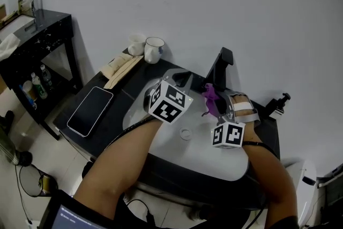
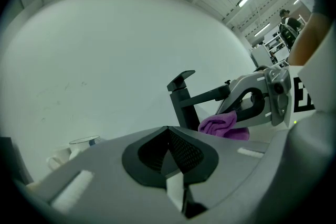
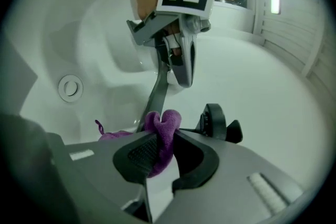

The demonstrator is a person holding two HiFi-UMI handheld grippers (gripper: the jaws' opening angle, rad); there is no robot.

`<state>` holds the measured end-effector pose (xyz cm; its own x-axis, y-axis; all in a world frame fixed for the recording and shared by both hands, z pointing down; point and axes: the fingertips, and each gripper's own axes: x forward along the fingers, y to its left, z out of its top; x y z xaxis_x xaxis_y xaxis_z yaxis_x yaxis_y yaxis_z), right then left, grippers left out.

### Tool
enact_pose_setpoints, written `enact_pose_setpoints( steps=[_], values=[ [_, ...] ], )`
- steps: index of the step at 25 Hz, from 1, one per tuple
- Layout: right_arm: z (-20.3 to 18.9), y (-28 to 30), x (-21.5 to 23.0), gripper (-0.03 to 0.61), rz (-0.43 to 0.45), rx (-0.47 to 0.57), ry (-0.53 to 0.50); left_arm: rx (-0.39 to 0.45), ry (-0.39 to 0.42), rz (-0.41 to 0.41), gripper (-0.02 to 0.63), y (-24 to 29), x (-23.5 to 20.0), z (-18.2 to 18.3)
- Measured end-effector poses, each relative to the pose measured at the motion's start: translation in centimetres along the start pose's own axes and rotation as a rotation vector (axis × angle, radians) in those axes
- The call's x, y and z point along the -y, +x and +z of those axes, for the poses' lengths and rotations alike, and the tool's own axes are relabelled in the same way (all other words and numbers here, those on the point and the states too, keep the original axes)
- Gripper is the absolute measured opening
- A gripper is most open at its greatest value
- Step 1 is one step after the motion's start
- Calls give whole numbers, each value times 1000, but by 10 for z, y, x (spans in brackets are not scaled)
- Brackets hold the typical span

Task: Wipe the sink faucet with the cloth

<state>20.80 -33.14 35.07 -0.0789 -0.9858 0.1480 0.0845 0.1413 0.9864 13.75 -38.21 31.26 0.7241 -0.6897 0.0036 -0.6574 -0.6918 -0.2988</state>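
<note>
The black faucet (image 1: 221, 65) stands at the back of the white sink (image 1: 161, 142). My right gripper (image 1: 218, 103) is shut on a purple cloth (image 1: 210, 97) in front of the faucet's base. In the right gripper view the cloth (image 3: 163, 134) bulges up between the jaws of my right gripper (image 3: 157, 153) and touches the dark spout (image 3: 157, 93). My left gripper (image 1: 185, 79) hovers just left of the faucet, shut and holding nothing. In the left gripper view my left gripper (image 2: 169, 152) points at the faucet (image 2: 182, 98), with the cloth (image 2: 223, 126) to its right.
The drain (image 1: 185, 134) lies in the basin under my arms. On the dark counter at the left are a phone (image 1: 90, 110), flat packets (image 1: 122, 68) and two cups (image 1: 154, 49). A black side table (image 1: 37, 35) with bottles stands far left. A small black fitting (image 1: 278, 102) sits right of the sink.
</note>
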Motion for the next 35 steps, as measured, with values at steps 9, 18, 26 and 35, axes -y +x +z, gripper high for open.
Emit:
enact_pose_setpoints(
  steps=[9, 18, 26, 35],
  values=[
    [-26, 37, 14, 69, -84, -27, 163, 7, -3, -10, 17, 1, 3, 2],
    [-19, 47, 0, 67, 9, -55, 164, 2, -11, -13, 17, 1, 3, 1],
    [-6, 44, -25, 71, 104, -56, 75, -4, -6, -27, 17, 2, 6, 0],
    [-3, 1, -29, 74, 114, -29, 26, -12, 4, -24, 17, 2, 4, -3]
  ],
)
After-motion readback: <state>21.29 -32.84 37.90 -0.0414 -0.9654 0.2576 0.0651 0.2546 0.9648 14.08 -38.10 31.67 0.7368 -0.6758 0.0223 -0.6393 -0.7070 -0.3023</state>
